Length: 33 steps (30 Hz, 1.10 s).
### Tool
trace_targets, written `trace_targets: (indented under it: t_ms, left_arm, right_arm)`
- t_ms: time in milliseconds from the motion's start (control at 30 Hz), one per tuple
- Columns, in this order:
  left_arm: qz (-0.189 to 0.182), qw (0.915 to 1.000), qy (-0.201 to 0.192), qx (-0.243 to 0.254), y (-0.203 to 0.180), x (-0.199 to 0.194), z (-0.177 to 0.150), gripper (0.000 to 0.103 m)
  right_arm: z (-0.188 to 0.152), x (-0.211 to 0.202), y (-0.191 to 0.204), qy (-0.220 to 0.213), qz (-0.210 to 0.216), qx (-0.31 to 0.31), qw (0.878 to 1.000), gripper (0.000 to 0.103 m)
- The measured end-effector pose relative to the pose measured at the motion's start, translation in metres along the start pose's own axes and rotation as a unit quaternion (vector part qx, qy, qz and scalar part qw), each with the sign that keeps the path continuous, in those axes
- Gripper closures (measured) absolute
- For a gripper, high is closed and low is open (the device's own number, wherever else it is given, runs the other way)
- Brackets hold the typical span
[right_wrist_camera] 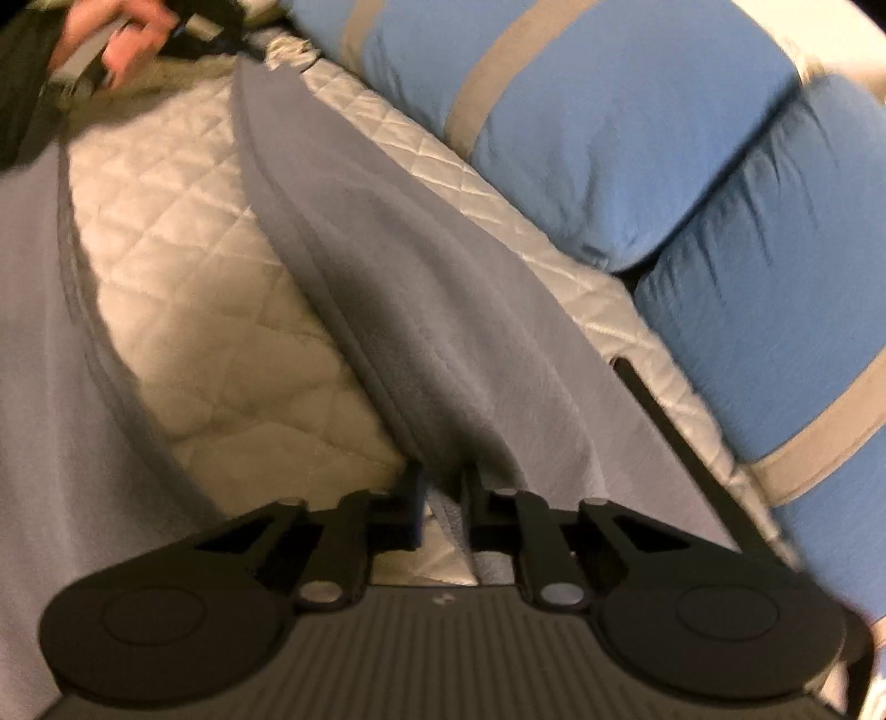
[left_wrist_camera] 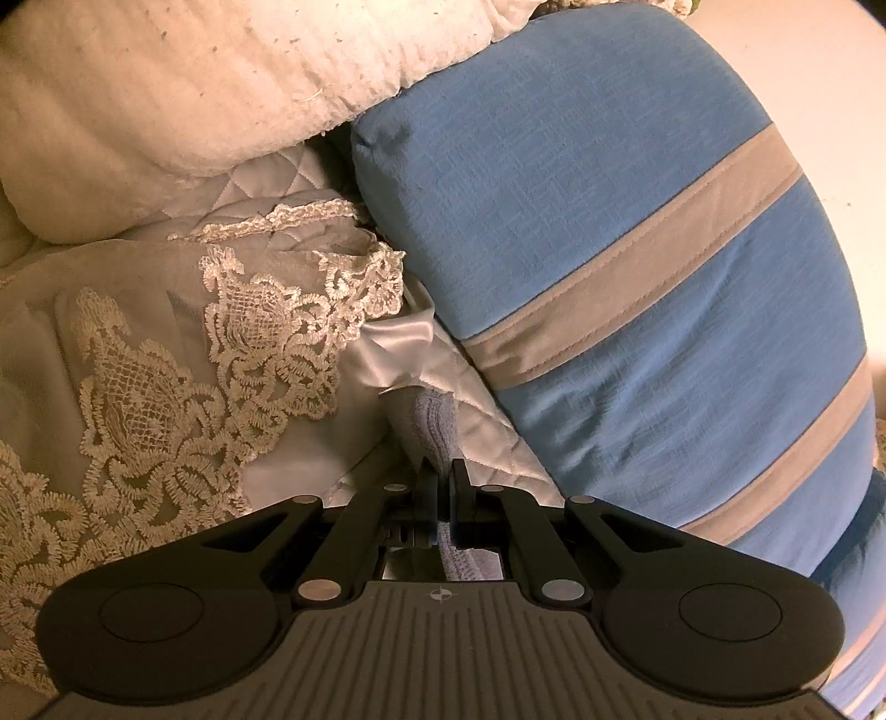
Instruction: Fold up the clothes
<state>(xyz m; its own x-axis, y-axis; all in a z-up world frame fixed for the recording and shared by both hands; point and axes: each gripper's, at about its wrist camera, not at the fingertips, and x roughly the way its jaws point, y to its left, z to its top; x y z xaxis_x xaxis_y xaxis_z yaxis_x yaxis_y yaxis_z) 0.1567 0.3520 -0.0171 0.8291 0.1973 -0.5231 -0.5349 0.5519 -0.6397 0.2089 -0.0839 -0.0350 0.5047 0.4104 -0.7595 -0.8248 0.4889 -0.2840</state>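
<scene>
A grey-blue fleece garment (right_wrist_camera: pixel 387 310) lies stretched across the quilted white bedspread (right_wrist_camera: pixel 183 266). My right gripper (right_wrist_camera: pixel 446 498) is shut on its near edge, and the cloth runs from the jaws up to the far left. There the person's hand (right_wrist_camera: pixel 119 33) holds the other gripper, its fingers hidden. In the left wrist view my left gripper (left_wrist_camera: pixel 443 487) is shut on a narrow bunch of the same grey-blue cloth (left_wrist_camera: pixel 426 421), held just above the bedspread (left_wrist_camera: pixel 487 437) beside the blue pillow (left_wrist_camera: pixel 637 277).
Blue pillows with grey stripes (right_wrist_camera: pixel 598 127) line the right side of the bed. A cream lace cover (left_wrist_camera: pixel 166 387) and a white textured pillow (left_wrist_camera: pixel 194 83) lie to the left. A dark gap (right_wrist_camera: pixel 653 399) runs along the bedspread's edge.
</scene>
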Motion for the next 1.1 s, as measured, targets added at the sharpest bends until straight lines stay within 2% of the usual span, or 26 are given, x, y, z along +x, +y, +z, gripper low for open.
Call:
trace_targets:
  t_ms: [167,433,533,567,667,1100]
  left_arm:
    - [0.001,1.0000,0.001,0.000,0.001,0.002,-0.001,0.100]
    - [0.000,1.0000,-0.002,-0.002,0.003,0.000,-0.001,0.100]
    - [0.001,1.0000,-0.004,0.000,0.002,-0.001,-0.001,0.100]
    - [0.001,1.0000,-0.004,0.001,0.001,-0.001,-0.001,0.100]
    - [0.001,1.0000,-0.003,0.000,0.002,0.000,-0.001,0.100]
    - [0.002,1.0000,-0.001,0.001,0.003,0.000,-0.002,0.100]
  right_arm:
    - [0.000,-0.013,0.001,-0.007,0.010,-0.005,1.000,0.098]
    - [-0.008,-0.032,0.035,-0.004,0.002,-0.112,0.994,0.098]
    - [-0.007,-0.033,0.037,-0.005,-0.002,-0.122,0.992,0.093]
    - [-0.007,-0.033,0.036,-0.006,-0.002,-0.119,0.993,0.080]
    - [-0.005,-0.034,0.033,-0.014,0.000,-0.109,0.994,0.071]
    - [-0.002,-0.020,0.031,-0.008,-0.018,-0.120,0.993,0.066]
